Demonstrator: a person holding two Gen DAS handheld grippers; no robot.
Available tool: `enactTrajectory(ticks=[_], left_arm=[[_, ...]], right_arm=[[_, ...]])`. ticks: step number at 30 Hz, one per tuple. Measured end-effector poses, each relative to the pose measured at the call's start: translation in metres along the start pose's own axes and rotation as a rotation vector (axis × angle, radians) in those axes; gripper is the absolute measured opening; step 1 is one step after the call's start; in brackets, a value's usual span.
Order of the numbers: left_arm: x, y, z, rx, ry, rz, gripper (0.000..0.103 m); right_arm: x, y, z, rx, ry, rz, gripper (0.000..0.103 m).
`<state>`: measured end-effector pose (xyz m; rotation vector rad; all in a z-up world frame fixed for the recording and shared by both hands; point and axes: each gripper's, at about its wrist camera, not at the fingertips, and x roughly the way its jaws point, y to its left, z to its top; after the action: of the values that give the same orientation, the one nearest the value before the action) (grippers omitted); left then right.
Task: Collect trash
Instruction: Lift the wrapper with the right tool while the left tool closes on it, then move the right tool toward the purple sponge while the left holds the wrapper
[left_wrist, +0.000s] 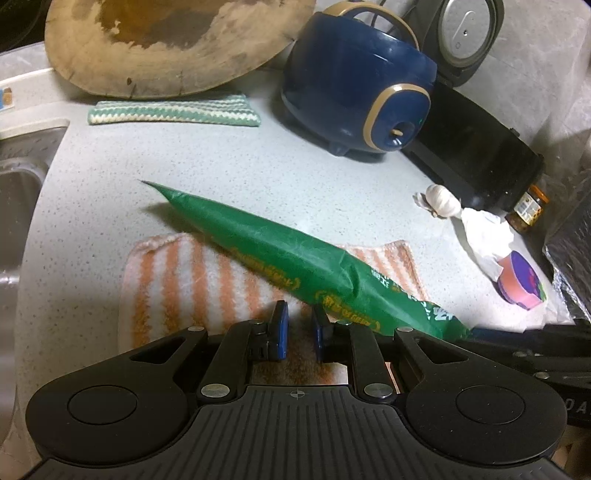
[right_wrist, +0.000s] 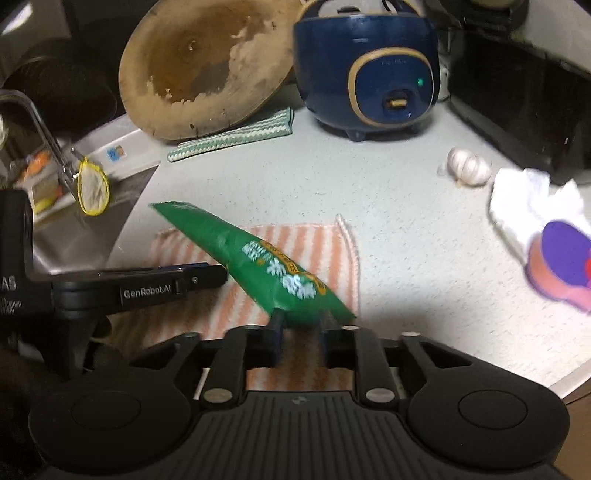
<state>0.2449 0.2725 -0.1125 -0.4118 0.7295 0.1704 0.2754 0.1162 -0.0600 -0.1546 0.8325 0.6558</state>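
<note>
Wrapper (right_wrist: 255, 266) end sits clamped in the down-tilted right tool (right_wrist: 301, 326); left tool (left_wrist: 299, 325) hangs parted, empty, over the towel (left_wrist: 177, 280).

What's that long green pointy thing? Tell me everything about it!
It's a green plastic wrapper, crinkly and shiny, with yellow and white printed writing. One end tapers to a sharp point, and the wide end sits between the right claw fingers. It slants across the orange-and-white striped towel, its tip reaching out above the speckled countertop.
</note>
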Motion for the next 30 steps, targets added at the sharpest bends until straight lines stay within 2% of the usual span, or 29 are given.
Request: enactTrajectory(ticks=[1,3,8,11,13,14,15,16,19,22,25,27,29,30], left_arm=[[0.0,0.0,0.0,-0.001,0.0,0.0,0.018],[0.0,-0.001,-0.001,-0.003,-0.001,-0.001,0.018],[0.0,0.015,0.002,-0.093,0.014,-0.056,0.018],[0.0,0.029,0.003,-0.178,0.029,-0.104,0.018],[-0.003,0.035,0.001,-0.218,0.034,-0.13,0.018],[-0.004,0.038,0.001,-0.236,0.032,-0.147,0.021],[-0.006,0.042,0.001,-0.264,0.023,-0.176,0.022],[-0.008,0.045,0.002,-0.291,0.011,-0.207,0.022],[-0.01,0.046,0.008,-0.334,-0.021,-0.259,0.023],[-0.004,0.033,0.016,-0.281,-0.006,-0.225,0.027],[0.002,0.012,0.018,-0.161,0.018,-0.138,0.028],[0.005,0.0,0.019,-0.096,0.024,-0.101,0.028],[0.005,-0.009,0.019,-0.054,0.026,-0.085,0.029],[0.007,-0.014,0.02,-0.026,0.028,-0.071,0.029]], right_arm=[[-0.002,0.001,0.001,-0.013,-0.016,-0.013,0.043],[-0.004,0.003,0.004,-0.033,-0.048,-0.038,0.054],[0.01,0.018,0.019,-0.117,-0.093,-0.062,0.065],[0.034,0.02,0.026,-0.097,-0.04,-0.005,0.065],[0.044,0.019,0.026,-0.058,-0.006,0.032,0.051],[0.045,0.019,0.024,-0.044,0.0,0.036,0.048],[0.042,0.02,0.022,-0.046,-0.005,0.033,0.039],[0.038,0.021,0.019,-0.054,-0.004,0.04,0.035],[0.02,0.023,0.004,-0.051,0.007,0.089,0.032],[0.007,0.03,-0.01,-0.064,0.021,0.142,0.032],[0.0,0.036,-0.019,-0.063,0.026,0.177,0.032],[-0.004,0.036,-0.022,-0.058,0.019,0.171,0.034],[-0.008,0.033,-0.023,-0.054,0.002,0.133,0.044],[-0.008,0.032,-0.023,-0.052,-0.005,0.111,0.053]])
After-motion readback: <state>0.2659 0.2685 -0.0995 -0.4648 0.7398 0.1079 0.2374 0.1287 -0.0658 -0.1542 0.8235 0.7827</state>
